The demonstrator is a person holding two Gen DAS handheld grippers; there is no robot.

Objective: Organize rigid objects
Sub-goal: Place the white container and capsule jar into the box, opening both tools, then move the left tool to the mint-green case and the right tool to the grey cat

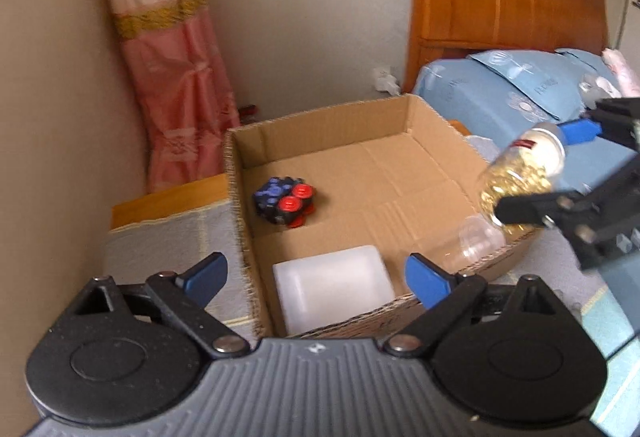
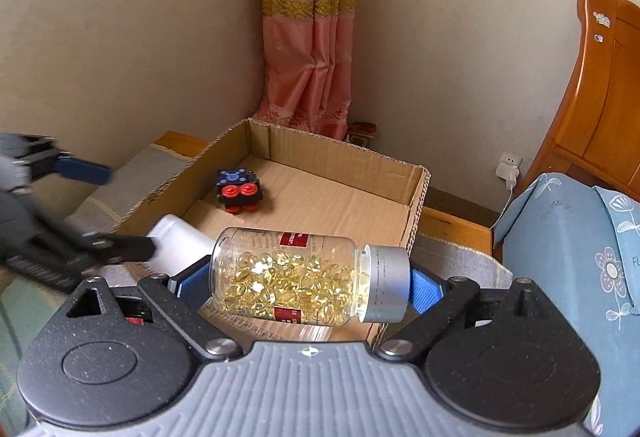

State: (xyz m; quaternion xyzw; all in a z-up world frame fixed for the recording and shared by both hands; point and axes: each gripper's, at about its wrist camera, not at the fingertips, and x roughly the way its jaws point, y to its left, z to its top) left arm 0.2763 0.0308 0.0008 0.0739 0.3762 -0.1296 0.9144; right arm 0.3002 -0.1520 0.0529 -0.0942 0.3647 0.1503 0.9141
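Bottle: a clear capsule bottle (image 2: 308, 275) with a silver cap lay sideways (cap to the right), pinched end to end in the right gripper (image 2: 310, 287) above the near rim of the cardboard box (image 2: 416, 197).
Box contents: a blue-and-red block toy (image 1: 285, 200) toward the far side, a white container (image 1: 334, 287) at the near wall.
Left gripper: the left gripper (image 1: 316, 275) was spread wide, holding nothing, over the box's near edge.
Surroundings: bed with blue bedding (image 1: 500, 93), pink curtain (image 2: 310, 49).

Left hand-held gripper (image 1: 316, 277) spread; right (image 2: 310, 283) seemingly clamped.
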